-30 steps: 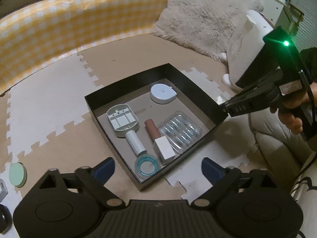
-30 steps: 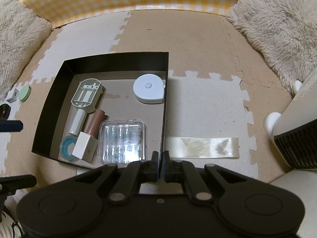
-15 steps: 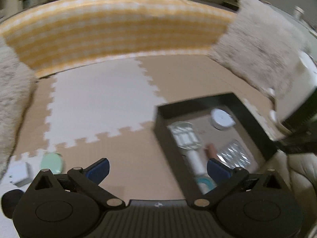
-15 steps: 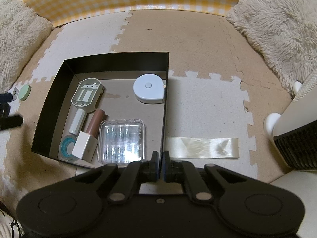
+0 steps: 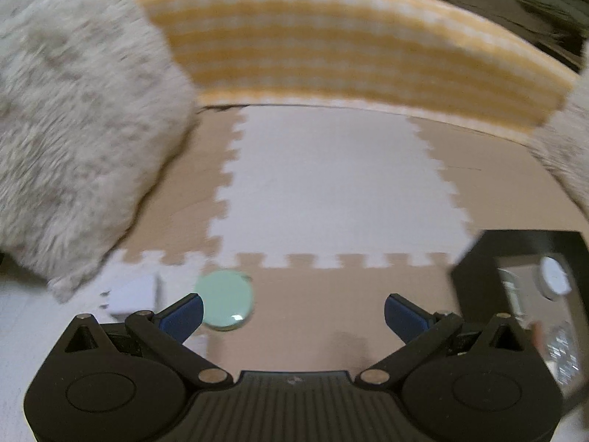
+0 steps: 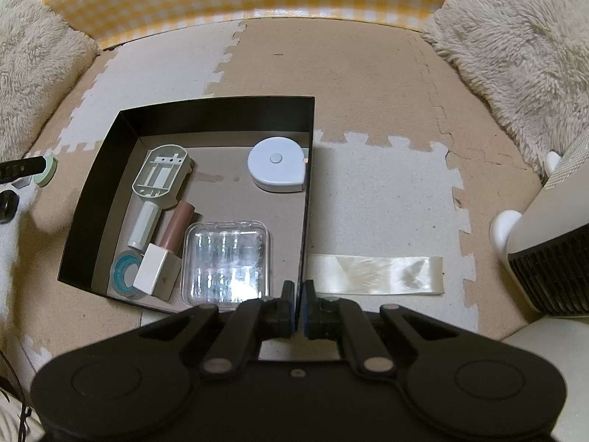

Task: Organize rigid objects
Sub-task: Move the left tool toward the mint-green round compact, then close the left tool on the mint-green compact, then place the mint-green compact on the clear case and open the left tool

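Observation:
A black box (image 6: 221, 114) on the foam mat holds a white tape measure (image 6: 277, 164), a grey plastic frame (image 6: 162, 176), a brown tube (image 6: 178, 224), a white block (image 6: 156, 272), a blue tape ring (image 6: 123, 274) and a clear blister pack (image 6: 226, 261). My right gripper (image 6: 297, 304) is shut and empty at the box's near right corner. My left gripper (image 5: 294, 313) is open and empty, low over the mat left of the box (image 5: 515, 254). A mint green disc (image 5: 224, 300) lies by its left fingertip (image 5: 184, 313), beside a small white cube (image 5: 132, 293).
Fluffy cushions (image 5: 73, 129) (image 6: 515, 55) flank a yellow checked bolster (image 5: 349, 48). A strip of clear tape (image 6: 375, 280) lies on the mat right of the box. A white heater (image 6: 545, 250) stands at the right. A small black object (image 6: 7, 206) lies near the disc.
My left gripper has swung left, away from the box, toward the green disc and white cube. The right gripper has stayed put, shut.

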